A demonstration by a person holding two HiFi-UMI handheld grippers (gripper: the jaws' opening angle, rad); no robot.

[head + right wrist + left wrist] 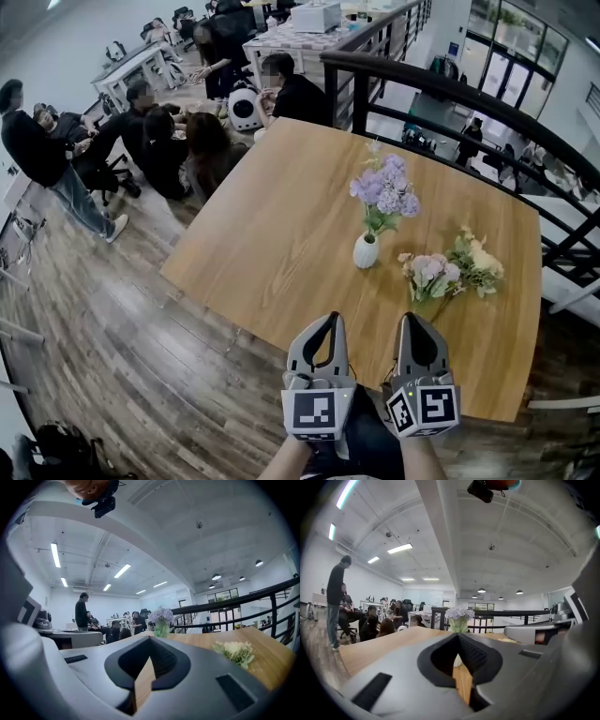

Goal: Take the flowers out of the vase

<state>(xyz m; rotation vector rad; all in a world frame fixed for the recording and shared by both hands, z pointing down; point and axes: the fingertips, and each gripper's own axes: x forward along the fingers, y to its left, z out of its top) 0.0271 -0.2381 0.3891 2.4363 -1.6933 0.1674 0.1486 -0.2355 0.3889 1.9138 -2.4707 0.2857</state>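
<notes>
White vase of lilac flowers on a smooth wooden surface

A small, round-bellied white vase (366, 251) stands mid-surface (272, 225), holding lilac flowers (385, 190) on green stems. A pink bunch (427, 274) and a cream bunch (475, 261) lie loose just beside it, toward the right edge. The left tongs (330, 323) and right tongs (412, 321) hover at the near edge, both closed on nothing.

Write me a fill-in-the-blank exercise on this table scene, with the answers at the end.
The purple flowers stand in a small ____ vase.
The pink bouquet and the cream bouquet lie on the wooden table, to the vase's ____ in the head view.
The left gripper and the right gripper each hold ____.
Answers: white; right; nothing.
</notes>
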